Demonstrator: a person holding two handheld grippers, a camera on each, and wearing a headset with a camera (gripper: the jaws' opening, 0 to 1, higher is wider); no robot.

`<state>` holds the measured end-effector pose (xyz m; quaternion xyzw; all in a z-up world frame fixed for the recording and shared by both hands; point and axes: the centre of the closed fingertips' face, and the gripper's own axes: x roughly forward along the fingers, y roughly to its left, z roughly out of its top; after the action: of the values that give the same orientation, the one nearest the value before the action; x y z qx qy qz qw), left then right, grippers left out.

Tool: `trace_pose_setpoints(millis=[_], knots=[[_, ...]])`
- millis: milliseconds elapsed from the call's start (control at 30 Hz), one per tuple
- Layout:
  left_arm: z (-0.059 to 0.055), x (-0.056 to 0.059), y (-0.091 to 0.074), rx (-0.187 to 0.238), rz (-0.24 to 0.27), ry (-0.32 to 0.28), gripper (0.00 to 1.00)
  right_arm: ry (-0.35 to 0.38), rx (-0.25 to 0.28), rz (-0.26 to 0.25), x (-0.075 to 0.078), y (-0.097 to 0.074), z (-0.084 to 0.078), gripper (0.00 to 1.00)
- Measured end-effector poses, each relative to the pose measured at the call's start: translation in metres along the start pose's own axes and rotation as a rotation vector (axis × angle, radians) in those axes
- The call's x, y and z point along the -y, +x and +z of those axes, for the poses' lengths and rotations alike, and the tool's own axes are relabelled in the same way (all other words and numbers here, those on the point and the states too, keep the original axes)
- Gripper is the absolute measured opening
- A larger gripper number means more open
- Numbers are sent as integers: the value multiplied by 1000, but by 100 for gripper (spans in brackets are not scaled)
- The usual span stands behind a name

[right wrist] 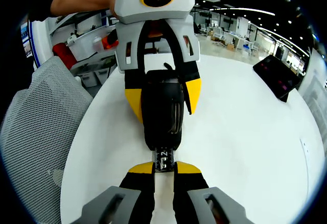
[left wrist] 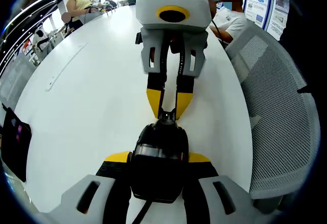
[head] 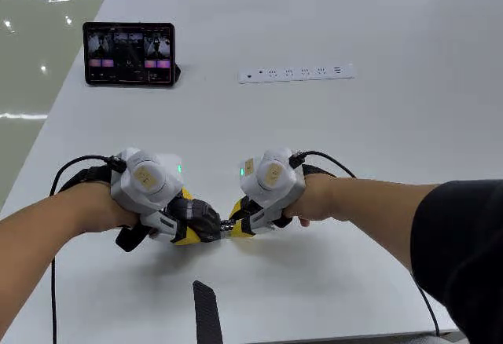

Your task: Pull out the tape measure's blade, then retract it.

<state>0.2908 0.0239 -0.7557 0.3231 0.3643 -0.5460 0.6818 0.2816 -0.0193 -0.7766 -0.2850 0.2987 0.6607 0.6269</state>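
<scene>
The tape measure [head: 201, 219] is held low over the bench [head: 330, 140], at 6 o'clock. Its black case is clamped in the jaws of the left gripper [head: 189, 225] as an anchor. The blade [right wrist: 163, 158], barely drawn out, is pinched in the narrow jaws of the right gripper [right wrist: 164, 168], ready for a pull toward 3 o'clock. A tablet [head: 130, 53] at 11 o'clock and a power strip [head: 297, 72] at 1 o'clock are set well apart, so no obstruction is judged likely.

The left hand-held gripper [head: 189, 217] hides most of the tape measure [head: 206, 220]; the right hand-held gripper [head: 238, 220] covers the blade [head: 226, 225] tip.
</scene>
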Motion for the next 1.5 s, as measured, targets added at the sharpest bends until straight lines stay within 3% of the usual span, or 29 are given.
trace_pose_setpoints(millis=[1500], knots=[[-1, -1, 1, -5, -1, 13, 34, 69, -30, -7, -2, -29, -34, 9]])
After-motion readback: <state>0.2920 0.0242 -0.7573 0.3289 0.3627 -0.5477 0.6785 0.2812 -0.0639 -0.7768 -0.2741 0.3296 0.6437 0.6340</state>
